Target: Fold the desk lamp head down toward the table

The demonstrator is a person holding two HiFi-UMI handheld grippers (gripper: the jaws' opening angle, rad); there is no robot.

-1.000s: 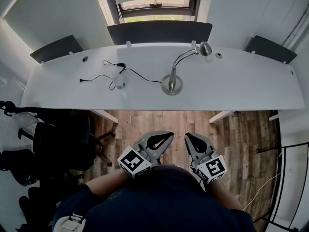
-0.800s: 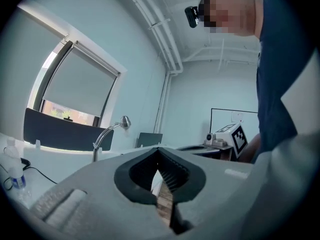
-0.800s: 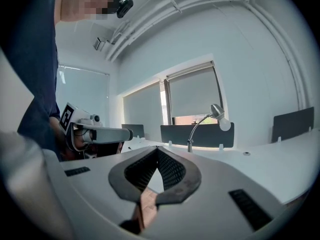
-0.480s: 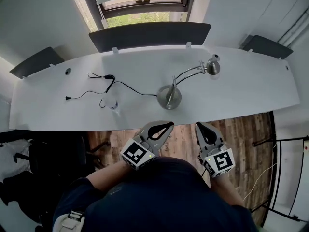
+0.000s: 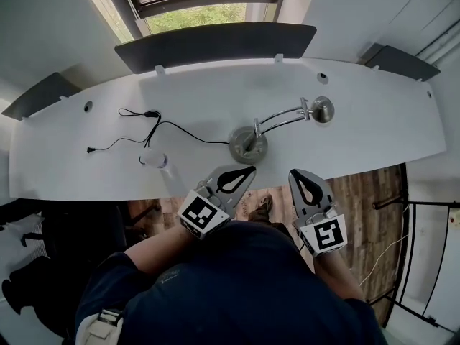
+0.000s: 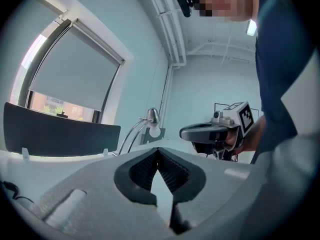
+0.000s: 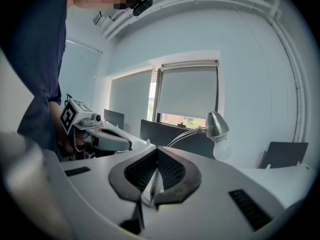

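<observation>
Desk lamp [image 5: 249,144] on desk [image 5: 374,136], left gripper [image 5: 250,171], right gripper [image 5: 295,174] closed, empty

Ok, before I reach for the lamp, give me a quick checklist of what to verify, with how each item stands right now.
1. Lamp head raised above the desk, not yet folded: ok.
2. Lamp base flat on the desk: ok.
3. Left gripper empty: ok, shut on nothing.
4. Right gripper empty: ok, shut on nothing.
5. A gripper open for a grasp: not ok, both are shut.
6. Cable away from the head: ok, it lies left of the base.
</observation>
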